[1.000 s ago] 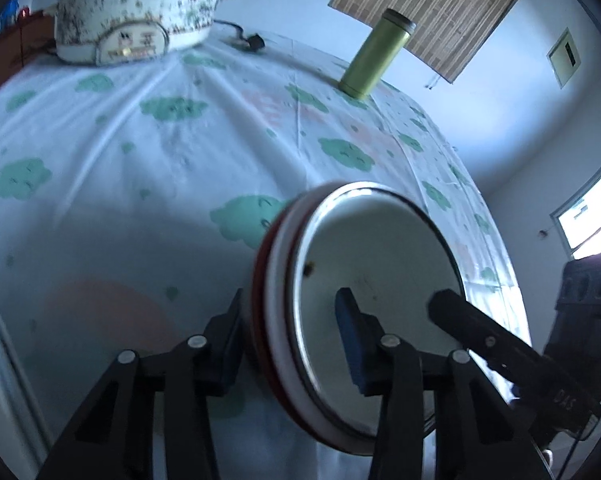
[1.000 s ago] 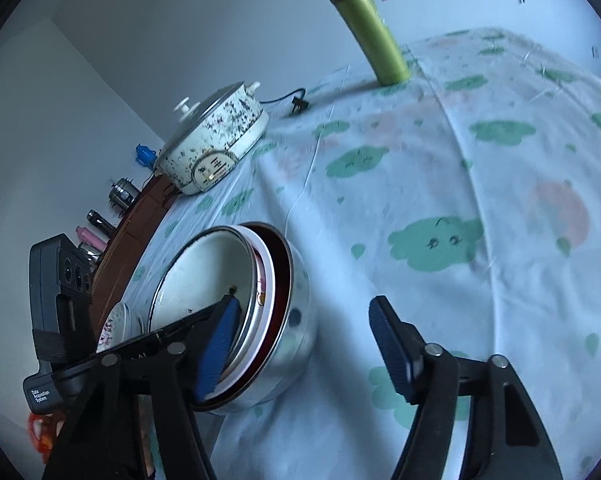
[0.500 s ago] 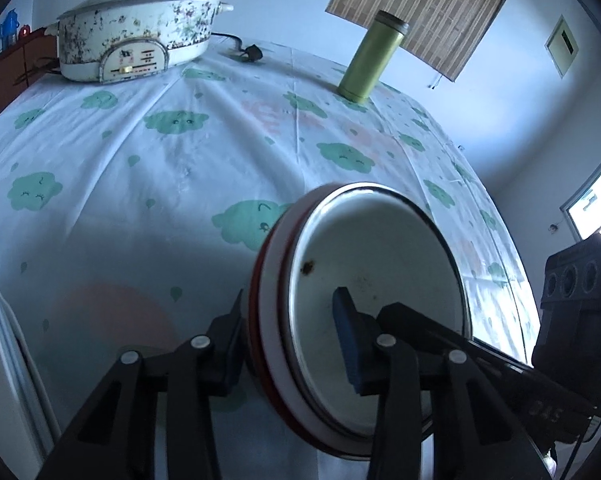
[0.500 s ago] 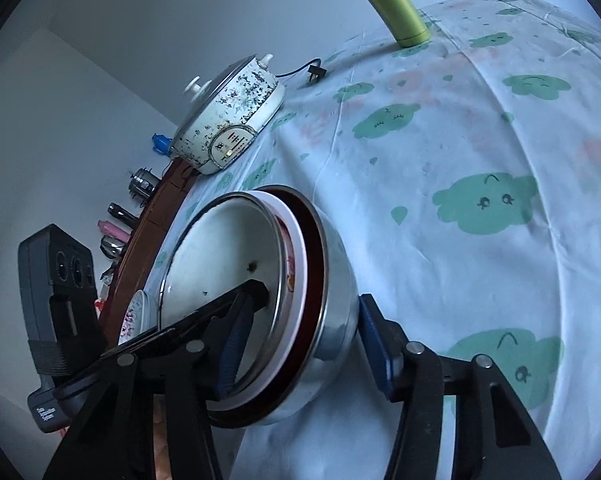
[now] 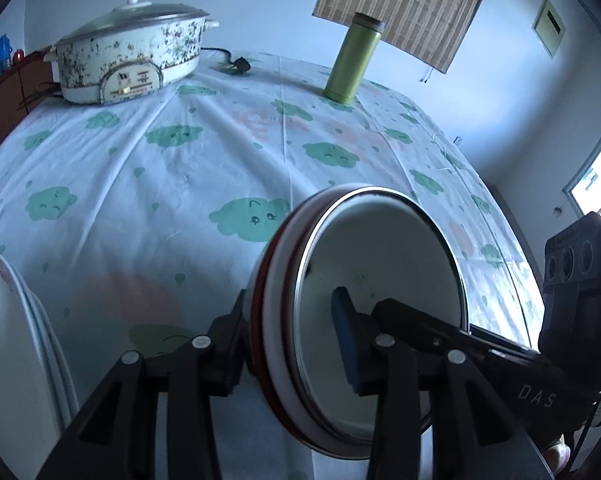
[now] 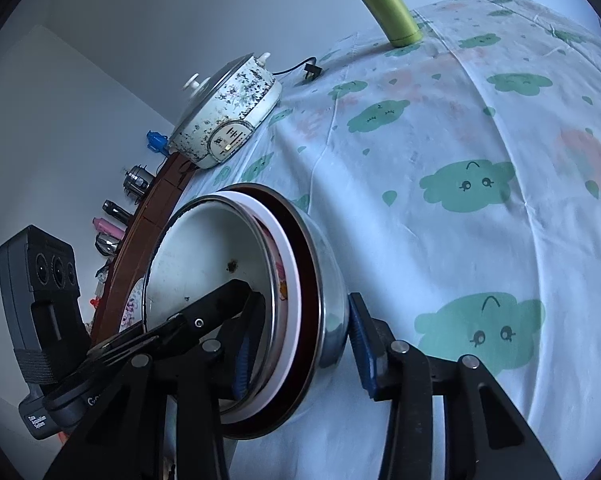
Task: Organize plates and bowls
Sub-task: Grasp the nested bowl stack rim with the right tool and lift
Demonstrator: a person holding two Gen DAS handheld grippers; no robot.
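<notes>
A nested stack of bowls (image 5: 376,264), white enamel inside, then a white and a dark red rim, with a steel bowl outermost, is held tilted above the tablecloth. My left gripper (image 5: 290,336) is shut on its rim, one finger inside and one outside. The stack shows in the right wrist view (image 6: 220,280); my right gripper (image 6: 300,344) is shut on the opposite rim, its outer pad on the steel wall. A stack of white plates (image 5: 8,344) stands at the left edge of the left wrist view.
A speckled electric cooker (image 5: 132,60) with cord and a green flask (image 5: 354,64) stand at the table's far side. The cloud-print tablecloth (image 5: 180,168) covers the table. A brown sideboard (image 6: 148,220) with small items lies beyond the table's left edge.
My right gripper has closed onto the bowl stack's rim. The stack has moved left over the table; the plate stack has come into the left wrist view.
</notes>
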